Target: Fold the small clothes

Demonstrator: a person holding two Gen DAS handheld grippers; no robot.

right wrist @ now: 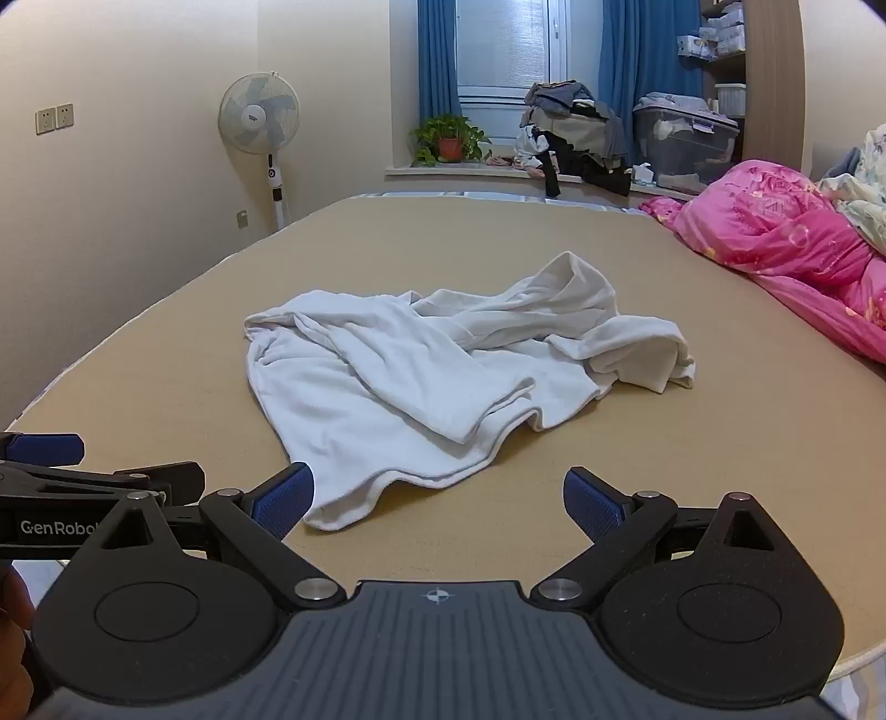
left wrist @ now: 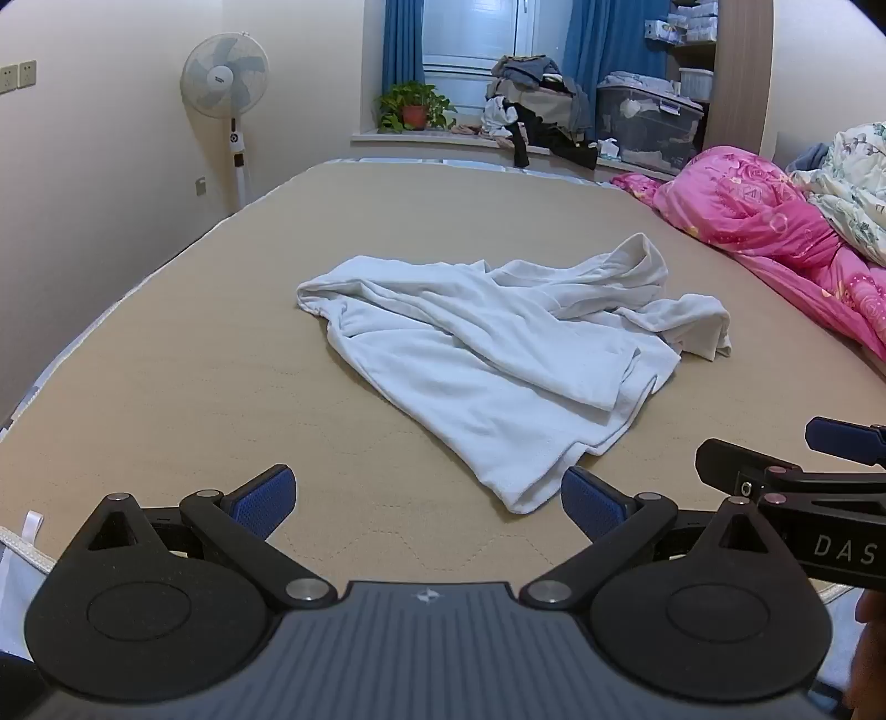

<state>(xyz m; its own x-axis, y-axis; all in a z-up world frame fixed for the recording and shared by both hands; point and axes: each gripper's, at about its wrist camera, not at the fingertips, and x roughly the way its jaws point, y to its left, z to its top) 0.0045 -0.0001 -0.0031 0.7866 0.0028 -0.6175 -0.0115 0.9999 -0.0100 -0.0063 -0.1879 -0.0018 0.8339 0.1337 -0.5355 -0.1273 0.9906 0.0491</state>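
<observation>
A crumpled white garment (left wrist: 493,354) lies in a loose heap near the middle of the tan bed (left wrist: 194,387), its folds bunched up at the far side and one flat corner trailing toward the near edge. Both tools hang over that near edge, tilted down toward the cloth. The left hand-held gripper (left wrist: 429,501) has its blue pads spread wide with nothing between them; the garment's nearest corner sits at about 12 o'clock from it, just ahead of the fingertips and not touched. The right hand-held gripper (right wrist: 437,501) is likewise spread wide and empty, with the trailing hem at about 11 o'clock, just beside its left pad; I cannot tell whether pad and cloth touch. The two tools sit side by side, each showing at the edge of the other's view. A pink floral quilt (left wrist: 775,232) is heaped at 2 o'clock from the garment, well apart from it. Beyond the bed, a standing fan (left wrist: 224,77) is at 10 o'clock against the wall, and a potted plant (left wrist: 412,105) and a pile of clothes (left wrist: 537,105) rest on the window ledge at 12 o'clock between blue curtains (left wrist: 401,44).
</observation>
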